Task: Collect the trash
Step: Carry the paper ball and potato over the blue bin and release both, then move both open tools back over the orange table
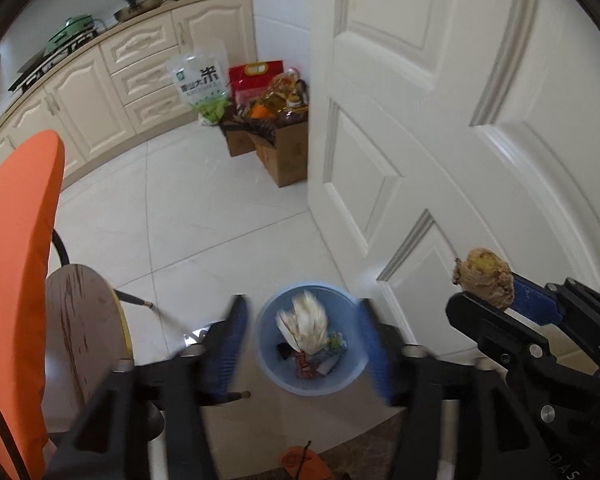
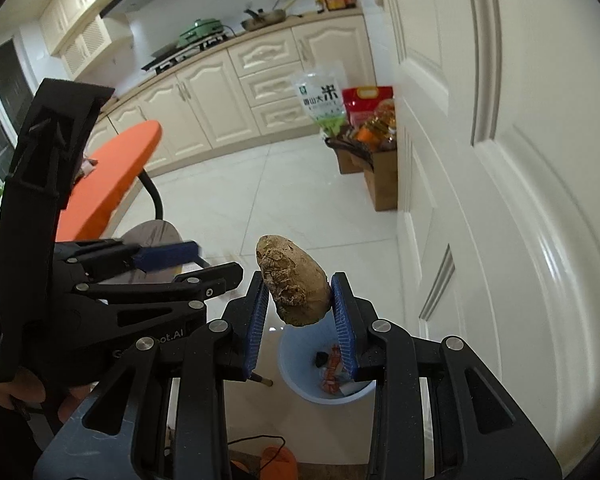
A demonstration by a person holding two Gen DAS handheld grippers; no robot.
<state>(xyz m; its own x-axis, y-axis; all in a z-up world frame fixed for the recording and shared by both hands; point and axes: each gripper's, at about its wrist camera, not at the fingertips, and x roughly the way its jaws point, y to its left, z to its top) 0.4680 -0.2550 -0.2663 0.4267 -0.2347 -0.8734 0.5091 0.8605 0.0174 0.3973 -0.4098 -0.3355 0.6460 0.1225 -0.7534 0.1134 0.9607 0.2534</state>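
Left gripper (image 1: 302,350): jaws spread wide, nothing pinched between the blue pads; it hangs above the bin, pointing steeply down. Pads blurred in the left wrist view.
Right gripper (image 2: 300,316): jaws pinching a ginger root (image 2: 294,280) across its middle; the lump stands up past the pad tips, knobbly, tan, dirt-crusted. In the left wrist view the same root (image 1: 486,282) shows at the right, in front of the door.
Bin (image 1: 268,360): pale blue, round, on the floor just beside the door. In the right wrist view its rim (image 2: 296,384) lies below the held root.
Bin contents: a white crumpled wrapper or bag (image 1: 306,322), a red-and-white packet (image 1: 305,366), a pale carton-like piece (image 1: 328,350), a small dark scrap. Whether the white wrapper has settled or is mid-drop, cannot tell.
Door (image 1: 440,120): white, panelled, filling the right side of both views.
Floor (image 1: 188,216): large white tiles, glossy.
Ironing board (image 1: 18,260): orange cover, at the left.
Stool (image 1: 78,320): round wood-grain seat, beside the board.
Boxes (image 1: 282,152): cardboard, near the door's far edge, packed with groceries; a rice bag (image 1: 200,84) and a red bag (image 1: 254,76) behind them.
Surface (image 1: 112,28): cream cabinets below; a green pot, a frying pan and bottles on top.
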